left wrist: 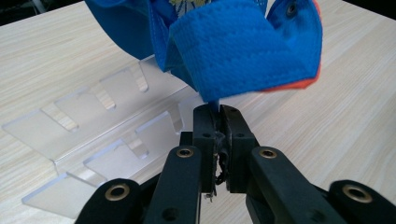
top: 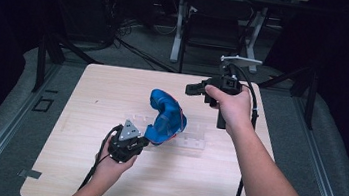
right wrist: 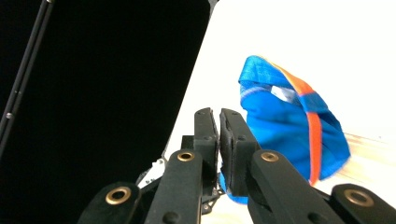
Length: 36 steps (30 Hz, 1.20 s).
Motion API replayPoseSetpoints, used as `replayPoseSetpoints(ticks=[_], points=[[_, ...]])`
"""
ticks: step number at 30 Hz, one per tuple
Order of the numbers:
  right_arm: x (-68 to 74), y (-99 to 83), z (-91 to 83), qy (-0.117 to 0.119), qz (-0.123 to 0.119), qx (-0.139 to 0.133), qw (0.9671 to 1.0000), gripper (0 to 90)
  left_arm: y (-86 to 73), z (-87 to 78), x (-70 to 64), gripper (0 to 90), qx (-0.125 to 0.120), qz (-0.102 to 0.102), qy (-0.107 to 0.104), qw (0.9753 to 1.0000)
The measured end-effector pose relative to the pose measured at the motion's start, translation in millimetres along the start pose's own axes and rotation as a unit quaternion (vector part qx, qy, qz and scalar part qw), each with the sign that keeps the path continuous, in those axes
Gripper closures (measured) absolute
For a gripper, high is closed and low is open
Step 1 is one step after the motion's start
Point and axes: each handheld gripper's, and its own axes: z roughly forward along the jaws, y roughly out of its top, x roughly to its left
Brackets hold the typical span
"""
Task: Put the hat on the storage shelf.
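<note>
Blue cap (top: pixel 166 116) (orange trim), crumpled, upright in left tool (top: pixel 140 142).

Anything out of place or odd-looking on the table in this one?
Nothing damaged or spilled. The blue cap is crumpled and folded on itself, pinched at its edge by the left tongs over the clear acrylic rack. The right tongs hang shut above the table, holding nothing.
</note>
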Motion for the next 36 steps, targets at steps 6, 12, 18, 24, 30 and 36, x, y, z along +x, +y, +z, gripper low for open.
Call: replayPoseSetpoints(ticks=[6, 12, 18, 24, 30, 36], points=[[-2.0, -3.1, -3.7, -0.013, -0.009, -0.001, 0.9999, 84.4, -2.2, -3.5, 0.8, 83.8, -0.001, 0.000, -0.001, 1.0000], [-4.4, -9.5, -8.0, -0.042, -0.025, -0.007, 0.9988, 83.1, -7.5, -10.4, 4.9, 78.7, 0.003, -0.007, -0.001, 1.0000], [-3.2, -21.5, -14.5, -0.073, -0.058, -0.014, 0.9955, 80.8, -15.3, -22.0, 12.0, 69.2, 0.002, -0.016, 0.004, 0.9999], [-9.8, -34.1, -18.9, -0.088, -0.068, -0.010, 0.9938, 78.8, -30.3, -32.9, 24.6, 61.5, 0.006, -0.035, 0.012, 0.9993], [-21.0, -47.9, -21.4, -0.103, -0.077, -0.009, 0.9916, 77.4, -47.1, -40.2, 34.9, 58.1, 0.008, -0.049, 0.020, 0.9985], [-28.7, -62.5, -24.9, -0.120, -0.090, -0.012, 0.9887, 74.8, -56.3, -49.8, 38.7, 56.3, -0.006, -0.061, 0.040, 0.9973]])
